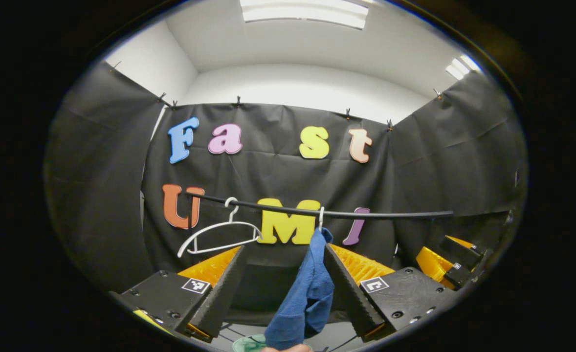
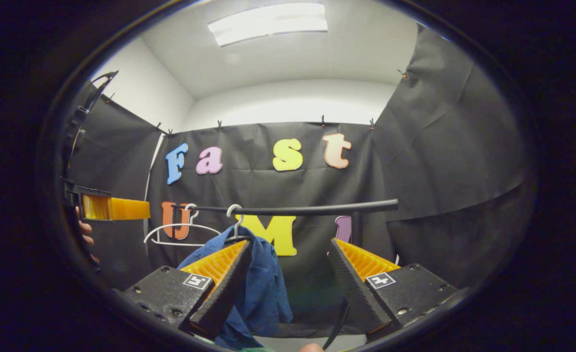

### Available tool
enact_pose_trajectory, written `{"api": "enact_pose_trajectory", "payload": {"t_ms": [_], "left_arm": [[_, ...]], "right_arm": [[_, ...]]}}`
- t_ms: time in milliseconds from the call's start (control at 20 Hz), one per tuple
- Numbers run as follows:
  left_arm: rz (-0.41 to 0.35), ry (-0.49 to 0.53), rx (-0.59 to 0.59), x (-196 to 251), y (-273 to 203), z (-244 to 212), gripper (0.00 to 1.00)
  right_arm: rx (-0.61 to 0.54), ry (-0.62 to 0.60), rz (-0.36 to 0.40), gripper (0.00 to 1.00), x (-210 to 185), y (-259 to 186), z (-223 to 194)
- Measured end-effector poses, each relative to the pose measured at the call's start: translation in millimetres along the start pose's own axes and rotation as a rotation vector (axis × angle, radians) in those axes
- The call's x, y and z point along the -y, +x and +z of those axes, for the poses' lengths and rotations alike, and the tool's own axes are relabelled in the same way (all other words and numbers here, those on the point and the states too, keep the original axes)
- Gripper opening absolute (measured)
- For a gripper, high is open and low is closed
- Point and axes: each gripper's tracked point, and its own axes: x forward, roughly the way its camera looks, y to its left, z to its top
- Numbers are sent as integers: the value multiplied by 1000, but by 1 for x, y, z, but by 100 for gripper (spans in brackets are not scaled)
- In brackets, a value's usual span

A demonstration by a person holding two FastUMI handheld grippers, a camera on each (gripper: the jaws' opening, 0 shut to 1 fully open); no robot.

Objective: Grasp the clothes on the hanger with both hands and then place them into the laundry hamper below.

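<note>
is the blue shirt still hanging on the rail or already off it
Still hanging. The blue shirt droops from a hanger hook on the black rail. The left gripper is open around it; the right gripper is open beside it.

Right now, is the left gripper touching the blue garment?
Cannot tell. In the left gripper view the blue garment hangs between the left gripper's open fingers, overlapping one finger's edge; contact isn't plain.

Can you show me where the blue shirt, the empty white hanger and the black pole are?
blue shirt (image 1: 307, 288): left gripper view, middle of the hanging cloth.
empty white hanger (image 1: 219, 227): left gripper view, its upper arm.
black pole (image 2: 317, 210): right gripper view, middle of the bar.
</note>
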Motion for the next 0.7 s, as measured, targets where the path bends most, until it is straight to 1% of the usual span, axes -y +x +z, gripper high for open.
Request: {"api": "enact_pose_trajectory", "payload": {"t_ms": [150, 200, 250, 300, 350, 400, 450, 500, 550, 700], "left_arm": [[-10, 9, -67, 31, 12, -26, 100], [-12, 22, -74, 39, 17, -34, 96], [-3, 29, -100, 43, 23, -44, 100], [-1, 24, -114, 47, 27, -52, 100], [13, 25, -128, 49, 31, -60, 100], [27, 33, -136, 51, 34, -65, 96], [42, 40, -150, 54, 37, -72, 100], [53, 45, -161, 55, 41, -78, 100], [69, 50, -174, 54, 44, -85, 96], [146, 61, -211, 37, 58, -111, 96]], "right_arm": [[-16, 14, 13, 99, 21, 7, -9], [-17, 18, 16, 99, 29, 9, -10], [-17, 13, 15, 99, 36, 11, -12], [-13, 8, 19, 99, 44, 11, -14], [-12, 5, 19, 100, 49, 12, -14], [-13, 5, 23, 100, 54, 11, -18], [-18, 8, 25, 100, 57, 10, -20], [-23, 12, 30, 99, 59, 10, -22], [-27, 16, 34, 99, 61, 10, -23], [-28, 15, 30, 99, 65, 7, -24]]}}
